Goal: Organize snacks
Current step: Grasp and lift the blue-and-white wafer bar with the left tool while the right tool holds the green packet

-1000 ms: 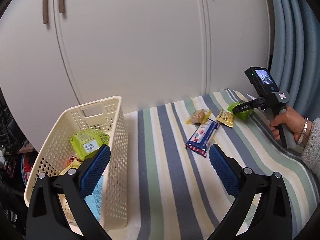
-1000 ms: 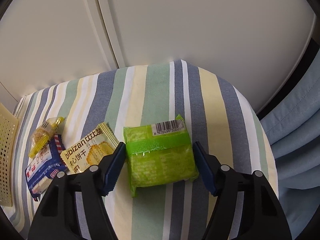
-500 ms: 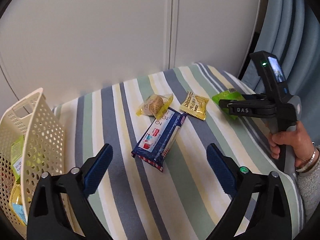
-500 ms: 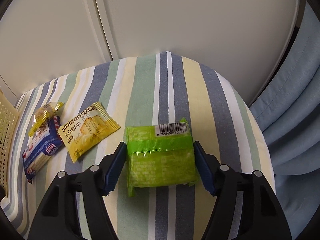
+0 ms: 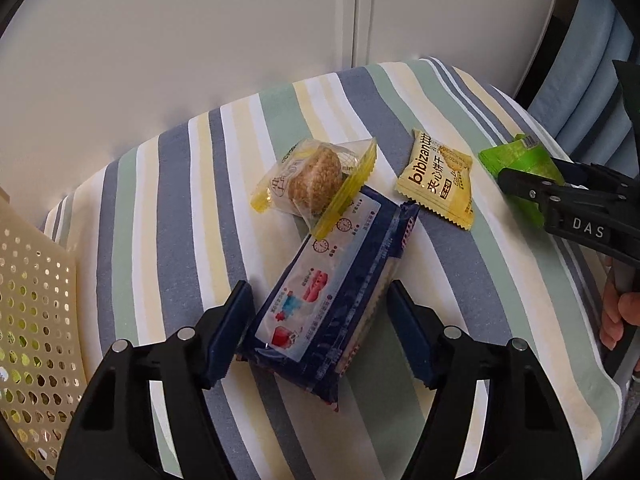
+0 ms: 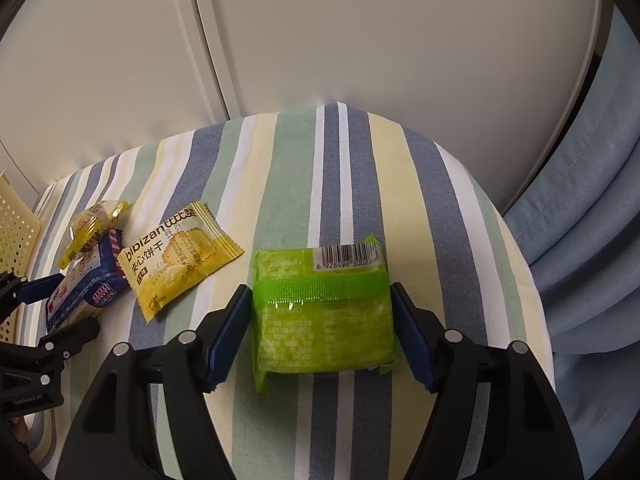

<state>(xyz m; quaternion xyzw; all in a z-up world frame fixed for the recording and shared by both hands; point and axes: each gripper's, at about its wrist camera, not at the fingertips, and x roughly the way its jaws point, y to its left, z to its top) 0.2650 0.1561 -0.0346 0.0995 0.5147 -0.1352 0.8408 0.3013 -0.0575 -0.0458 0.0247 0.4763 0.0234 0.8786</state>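
On the striped cloth (image 5: 168, 216) lies a dark blue biscuit packet (image 5: 328, 304). My left gripper (image 5: 320, 332) straddles its near end, jaws narrowed but open, with a slim gap at the right pad. A clear yellow-edged cake wrapper (image 5: 316, 180) rests on the packet's far end, and a yellow "bibizan" packet (image 5: 438, 180) lies to the right. In the right wrist view, my right gripper (image 6: 320, 332) is shut on a green packet (image 6: 324, 320), pads pressed against both of its sides. That green packet (image 5: 516, 160) also shows in the left wrist view.
A cream perforated basket (image 5: 36, 312) stands at the cloth's left edge. White cabinet doors (image 6: 360, 40) rise behind the table, and a blue curtain (image 6: 592, 240) hangs to the right. A hand (image 5: 620, 316) holds the right gripper's handle.
My left gripper swung right from the basket, came down over the blue packet and narrowed its jaws. The right gripper stayed around the green packet at the same width.
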